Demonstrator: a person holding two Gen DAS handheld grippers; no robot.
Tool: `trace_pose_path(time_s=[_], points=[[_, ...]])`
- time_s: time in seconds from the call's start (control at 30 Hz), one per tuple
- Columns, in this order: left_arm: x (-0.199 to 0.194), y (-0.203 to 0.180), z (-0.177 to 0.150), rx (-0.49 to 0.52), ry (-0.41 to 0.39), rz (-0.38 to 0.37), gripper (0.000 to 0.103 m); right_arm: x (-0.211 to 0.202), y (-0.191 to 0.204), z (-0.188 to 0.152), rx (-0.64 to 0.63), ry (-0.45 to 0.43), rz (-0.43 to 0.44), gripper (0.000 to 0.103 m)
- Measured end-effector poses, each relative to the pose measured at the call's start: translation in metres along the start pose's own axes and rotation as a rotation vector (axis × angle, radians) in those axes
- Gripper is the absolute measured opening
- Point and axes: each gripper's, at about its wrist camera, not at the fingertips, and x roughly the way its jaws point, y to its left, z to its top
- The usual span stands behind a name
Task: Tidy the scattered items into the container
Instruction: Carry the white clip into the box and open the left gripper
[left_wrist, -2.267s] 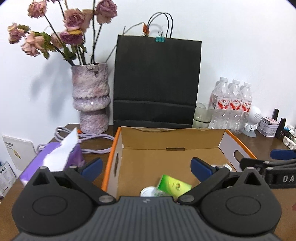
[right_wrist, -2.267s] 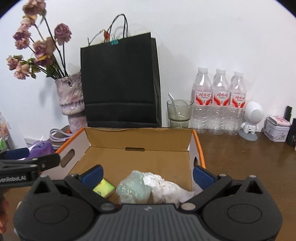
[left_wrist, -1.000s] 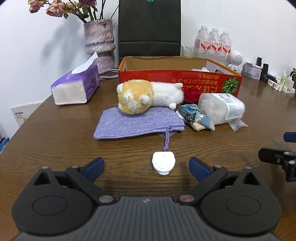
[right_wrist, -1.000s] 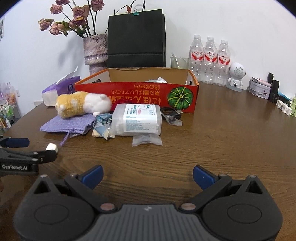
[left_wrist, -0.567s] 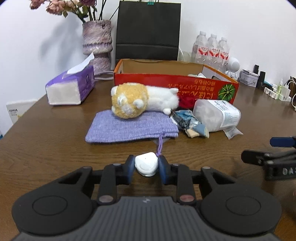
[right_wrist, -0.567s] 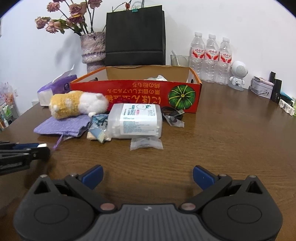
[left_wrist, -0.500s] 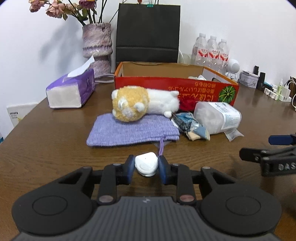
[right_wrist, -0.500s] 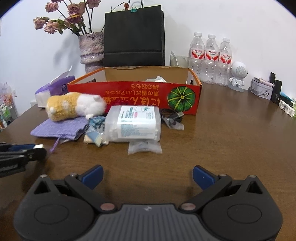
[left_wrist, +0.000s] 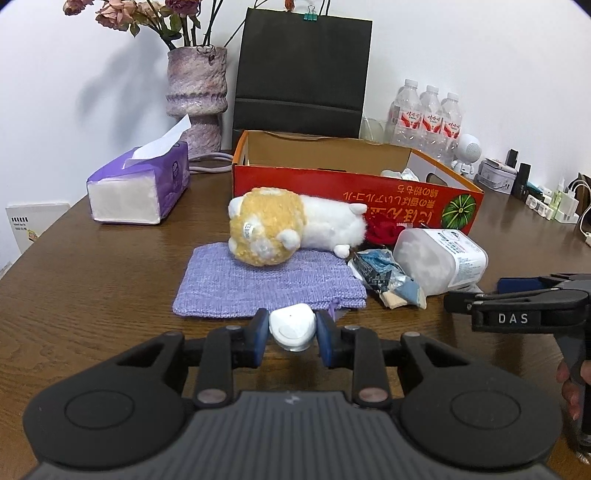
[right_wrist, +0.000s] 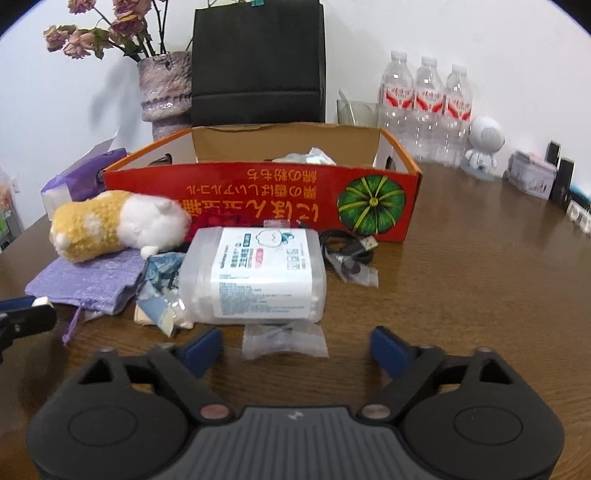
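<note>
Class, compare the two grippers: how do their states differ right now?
The left gripper is shut on the small white plastic case; the right gripper is open and holds nothing. The left is beside the purple knitted pouch; the right faces the small clear plastic packet. Both have blue pads.

Colours were all over the place: red cardboard box (right_wrist: 258, 195) with a green striped pumpkin print and orange rim, yellow-and-white plush hamster (left_wrist: 291, 230), lilac knitted pouch (left_wrist: 266, 284), purple tissue box (left_wrist: 140, 184), dark brown woodgrain table (right_wrist: 480, 277).

Three water bottles (right_wrist: 427, 110), one box (right_wrist: 258, 195), one plush (left_wrist: 291, 229)
</note>
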Motion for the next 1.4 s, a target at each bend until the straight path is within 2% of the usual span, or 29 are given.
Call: trace_pose_path(time_s=[0.03, 0.1, 0.2, 0.23, 0.63, 0.73, 0.9, 1.17, 1.4], points=[[0.0, 0.001, 0.0, -0.004, 0.0, -0.003, 0.028, -0.002, 0.0, 0.001, 0.003, -0.006, 0.007, 0.049], [0.0, 0.001, 0.001, -0.01, 0.001, -0.008, 0.028, -0.005, 0.0, 0.003, -0.002, -0.005, 0.025, 0.033], [-0.003, 0.001, 0.001, -0.009, -0.007, -0.011, 0.028, -0.011, 0.0, -0.001, -0.005, -0.009, 0.046, 0.031], [-0.004, 0.001, 0.002, -0.008, -0.01, -0.011, 0.028, -0.014, 0.0, -0.003, -0.01, -0.017, 0.041, 0.027], [-0.016, -0.011, 0.013, 0.015, -0.052, -0.03, 0.028, -0.049, -0.011, 0.001, 0.005, -0.108, 0.051, 0.025], [-0.016, -0.015, 0.028, 0.019, -0.082, -0.041, 0.028, -0.057, -0.012, 0.013, 0.002, -0.144, 0.05, 0.025], [-0.008, -0.027, 0.07, 0.016, -0.149, -0.056, 0.028, -0.058, -0.014, 0.051, 0.033, -0.217, 0.061, 0.025], [0.033, -0.044, 0.124, -0.052, -0.202, -0.087, 0.028, -0.03, -0.012, 0.11, 0.08, -0.291, 0.084, 0.025], [0.09, -0.039, 0.148, -0.067, -0.201, -0.038, 0.028, 0.023, -0.016, 0.14, 0.1, -0.292, 0.07, 0.025]])
